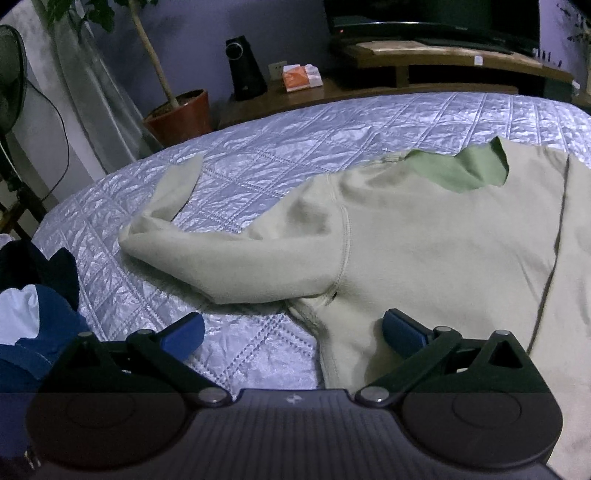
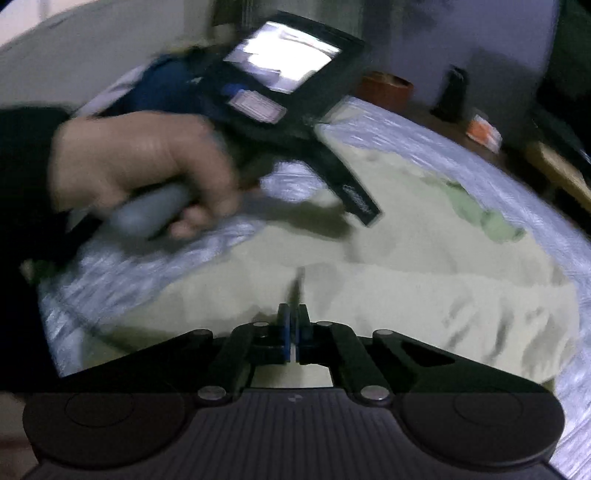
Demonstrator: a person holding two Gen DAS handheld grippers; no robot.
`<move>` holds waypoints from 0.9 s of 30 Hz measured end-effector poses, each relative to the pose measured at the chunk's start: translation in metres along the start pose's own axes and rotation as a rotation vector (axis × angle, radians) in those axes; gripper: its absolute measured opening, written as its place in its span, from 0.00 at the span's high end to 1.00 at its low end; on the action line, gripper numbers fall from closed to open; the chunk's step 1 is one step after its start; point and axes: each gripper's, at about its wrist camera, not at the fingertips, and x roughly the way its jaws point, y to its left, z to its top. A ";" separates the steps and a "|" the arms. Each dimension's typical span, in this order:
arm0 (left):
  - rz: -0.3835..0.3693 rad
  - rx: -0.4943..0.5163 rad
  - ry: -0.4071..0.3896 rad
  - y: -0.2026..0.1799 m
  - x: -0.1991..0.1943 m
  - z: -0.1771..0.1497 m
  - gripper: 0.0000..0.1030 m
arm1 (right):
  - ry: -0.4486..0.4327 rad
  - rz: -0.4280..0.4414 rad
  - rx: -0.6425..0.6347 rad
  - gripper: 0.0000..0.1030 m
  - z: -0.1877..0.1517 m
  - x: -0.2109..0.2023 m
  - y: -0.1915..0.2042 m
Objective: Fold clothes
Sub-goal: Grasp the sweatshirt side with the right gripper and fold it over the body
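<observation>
A cream long-sleeved top with a green neck lining lies flat on the quilted bedspread. Its sleeve runs out to the left and bends back at the cuff. My left gripper is open just above the bed, and the top's underarm edge lies between its blue fingers. In the blurred right wrist view, my right gripper is shut low on the top, with a pinched crease of cloth running out from the pads. A person's hand holds the left gripper at upper left.
Blue, white and dark clothes are heaped at the bed's left edge. Beyond the bed stand a potted plant, a fan, a black speaker, a tissue pack and a TV on a wooden stand.
</observation>
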 end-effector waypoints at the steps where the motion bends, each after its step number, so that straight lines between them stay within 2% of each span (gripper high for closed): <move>1: 0.000 0.001 0.000 0.000 0.000 0.000 0.00 | -0.004 0.021 -0.018 0.97 0.000 -0.006 0.004; 3: -0.001 0.005 -0.001 0.001 0.002 0.000 0.00 | -0.012 0.043 -0.057 0.97 -0.001 -0.013 0.012; 5: -0.001 0.006 -0.001 0.000 0.002 0.000 0.00 | -0.011 -0.020 -0.078 0.93 -0.004 -0.012 0.011; 6: 0.000 0.005 -0.001 -0.001 0.002 0.000 0.00 | -0.009 -0.064 -0.086 0.84 -0.005 -0.010 0.010; 8: 0.000 0.005 -0.001 -0.001 0.002 0.001 0.00 | 0.002 -0.136 -0.104 0.82 -0.008 -0.004 0.005; 10: -0.001 0.007 -0.002 -0.002 0.002 0.001 0.00 | 0.022 -0.152 -0.136 0.77 -0.009 0.004 0.002; 11: -0.002 0.007 -0.001 -0.002 0.002 0.001 0.00 | 0.034 -0.155 -0.159 0.64 -0.011 0.009 0.004; 12: -0.002 0.006 -0.001 -0.002 0.002 0.001 0.00 | 0.052 -0.161 -0.191 0.39 -0.013 0.014 0.006; 13: -0.002 0.007 -0.001 -0.002 0.002 0.002 0.00 | 0.065 -0.174 -0.231 0.29 -0.016 0.018 0.009; 14: 0.000 0.009 -0.002 -0.002 0.001 0.001 0.00 | 0.063 -0.184 -0.258 0.23 -0.017 0.022 0.011; 16: 0.003 0.016 -0.005 -0.003 0.000 0.001 0.00 | 0.044 -0.193 -0.282 0.26 -0.018 0.028 0.012; 17: 0.006 0.019 -0.008 -0.004 0.000 0.001 0.00 | 0.039 -0.194 -0.283 0.32 -0.017 0.030 0.011; 20: 0.009 0.023 -0.010 -0.005 -0.001 0.001 0.00 | 0.036 -0.173 -0.250 0.75 -0.012 0.039 0.005; 22: 0.008 0.022 -0.010 -0.005 -0.001 0.001 0.00 | 0.038 -0.153 -0.248 0.89 -0.010 0.041 0.004; 23: 0.007 0.022 -0.010 -0.005 -0.001 0.001 0.00 | 0.033 -0.144 -0.242 0.94 -0.009 0.039 0.004; 25: 0.006 0.022 -0.010 -0.004 -0.001 0.001 0.00 | 0.019 -0.130 -0.222 0.96 -0.007 0.033 0.004; 27: 0.006 0.022 -0.010 -0.004 -0.001 0.001 0.00 | -0.030 -0.069 -0.184 0.97 -0.002 0.019 0.001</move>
